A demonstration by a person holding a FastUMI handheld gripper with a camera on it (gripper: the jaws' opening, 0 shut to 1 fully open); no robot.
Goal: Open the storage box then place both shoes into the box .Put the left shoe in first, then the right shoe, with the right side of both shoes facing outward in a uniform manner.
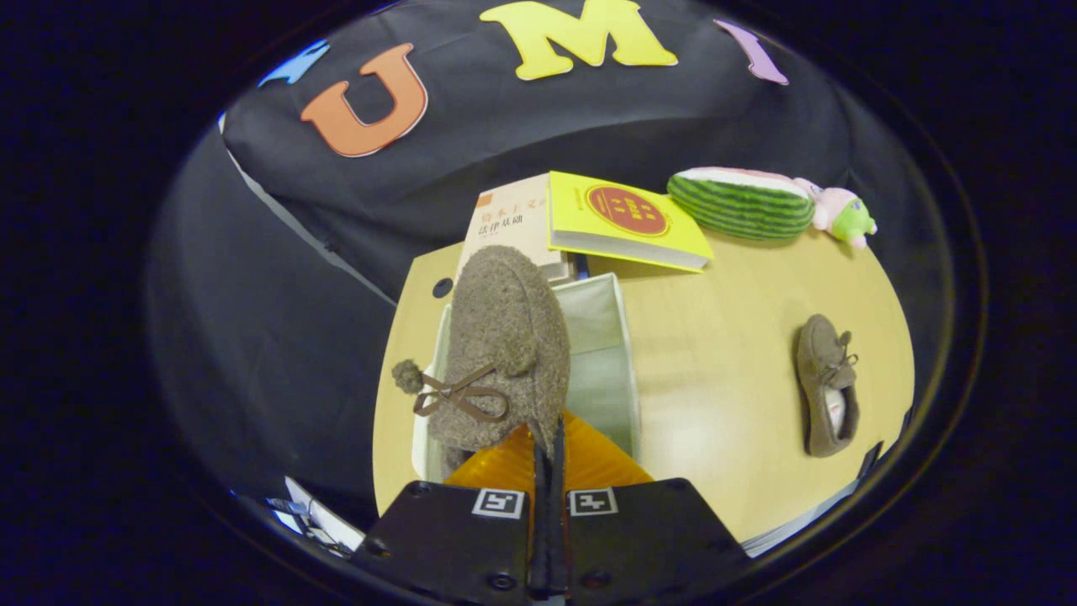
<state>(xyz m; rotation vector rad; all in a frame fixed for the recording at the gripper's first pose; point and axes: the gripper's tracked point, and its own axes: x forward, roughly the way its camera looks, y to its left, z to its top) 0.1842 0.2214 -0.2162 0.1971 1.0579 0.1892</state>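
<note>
We hold the hand-held gripper point(547, 446) with its orange fingers point(505, 463) pinched tight on the brown fuzzy shoe point(503, 353), hanging over the open storage box point(599, 337) near the desk's point(724, 370) left edge. The second shoe point(827, 385) lies by its right edge.

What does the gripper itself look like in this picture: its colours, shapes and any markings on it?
The gripper has two flat black blocks side by side at its base, each with a small white square marker bearing a black pattern. A few round screws sit along the blocks' lower edge. From the blocks, two orange translucent fingers with fine ridges taper forward to a point, with a thin dark seam between them.
</note>
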